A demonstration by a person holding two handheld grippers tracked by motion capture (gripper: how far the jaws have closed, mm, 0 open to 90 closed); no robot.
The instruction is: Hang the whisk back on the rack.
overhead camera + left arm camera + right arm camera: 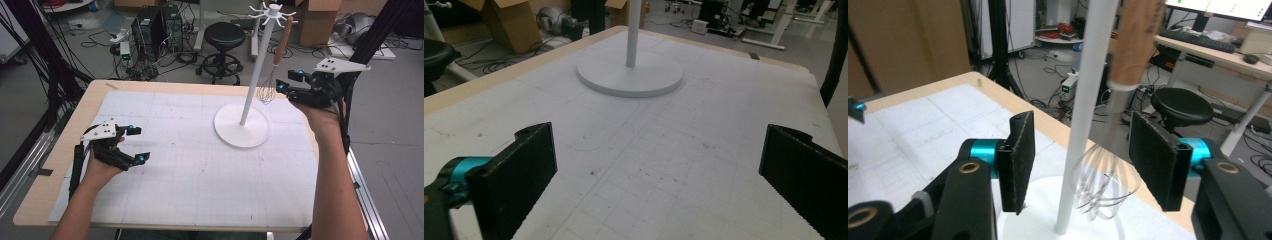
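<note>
My right hand-held gripper [289, 81] is raised at the far right of the tabletop [60, 165], jaws open just beside the wire whisk [274, 70] hanging by its wooden handle from the white hook stand [250, 100]. My left hand-held gripper [136, 145] hovers low over the gridded white mat [200, 180], jaws wide apart, holding nothing.

Both forearms were bare, no sleeves. The left gripper [136, 145] and right gripper [291, 81] were matte black frames, each topped with a grey three-cornered plate dotted with small dark holes, and black cables trailed off the back. Jaws were flat black slabs with a rough, ribbed-looking face, mounted on shiny teal collars. Brass-coloured screw bosses sat in the right one's arms.
</note>
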